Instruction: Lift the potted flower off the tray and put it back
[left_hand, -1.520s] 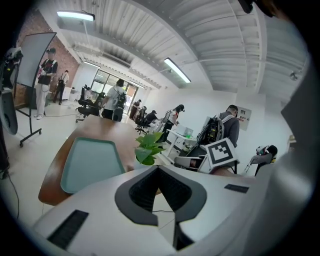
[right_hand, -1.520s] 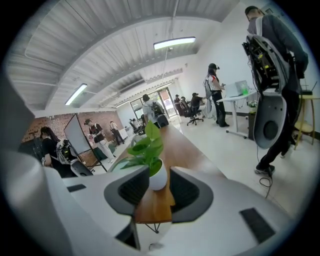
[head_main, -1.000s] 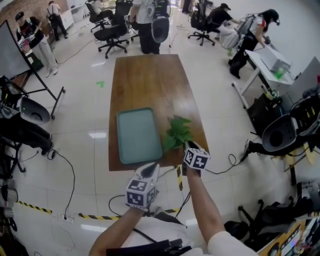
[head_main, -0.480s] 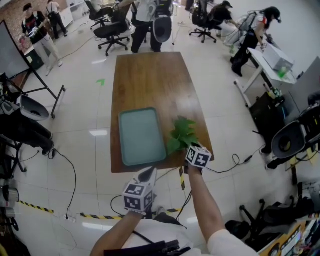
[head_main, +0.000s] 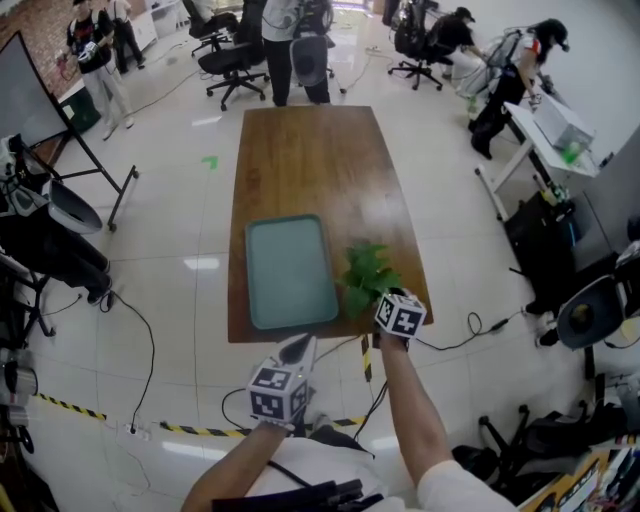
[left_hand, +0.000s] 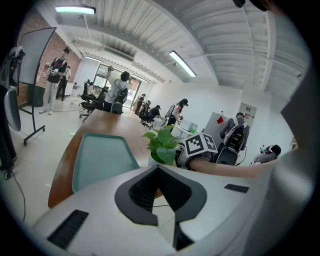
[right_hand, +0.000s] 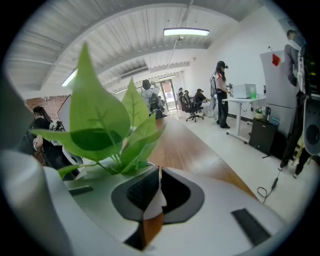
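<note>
head view: potted flower sits on the wooden table, just right of the teal tray. left gripper view: left gripper pinched together, empty. right gripper view: right gripper clamped on the potted flower's white rim.

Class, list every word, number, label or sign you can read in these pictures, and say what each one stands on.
No words or numbers can be read anywhere in these views.
Left marker cube: black-and-white square pattern only, no letters.
Right marker cube: pattern only, no letters.
Red patch on the white cabinet: too small to read.
</note>
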